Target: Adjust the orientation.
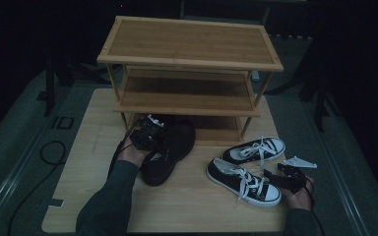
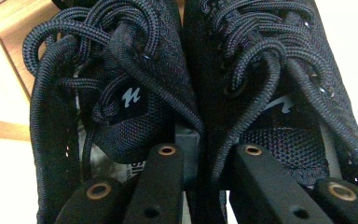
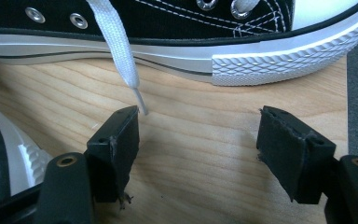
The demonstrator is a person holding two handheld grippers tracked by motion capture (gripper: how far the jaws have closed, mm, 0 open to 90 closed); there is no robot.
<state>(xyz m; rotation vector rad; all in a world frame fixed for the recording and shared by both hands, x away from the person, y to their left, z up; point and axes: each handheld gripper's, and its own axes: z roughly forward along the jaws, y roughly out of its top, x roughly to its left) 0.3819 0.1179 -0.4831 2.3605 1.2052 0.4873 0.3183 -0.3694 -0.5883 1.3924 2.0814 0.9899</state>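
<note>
1. Two black shoes (image 1: 170, 150) are pinched side by side in the left gripper (image 1: 147, 135), in front of the rack's (image 1: 189, 59) bottom shelf; the top and middle shelves look bare in the high view.
2. The left gripper view shows its jaws nearly together, pressing the inner walls of the two shoes (image 2: 186, 93) against each other, with the laces looped above the jaws.
3. That close view brings out a small pale logo on each tongue; I cannot read it as letters. The high view is too dim for it.
4. Two black-and-white sneakers (image 1: 248, 169) lie on the table (image 1: 88, 196) to the right, one near the rack, the other nearer the person.
5. The right gripper (image 1: 288, 176) rests just beside the nearer sneaker's toe. In the right gripper view its jaws stand spread over bare wood, holding nothing; a white lace tip (image 3: 140, 100) hangs just beside one pad.
</note>
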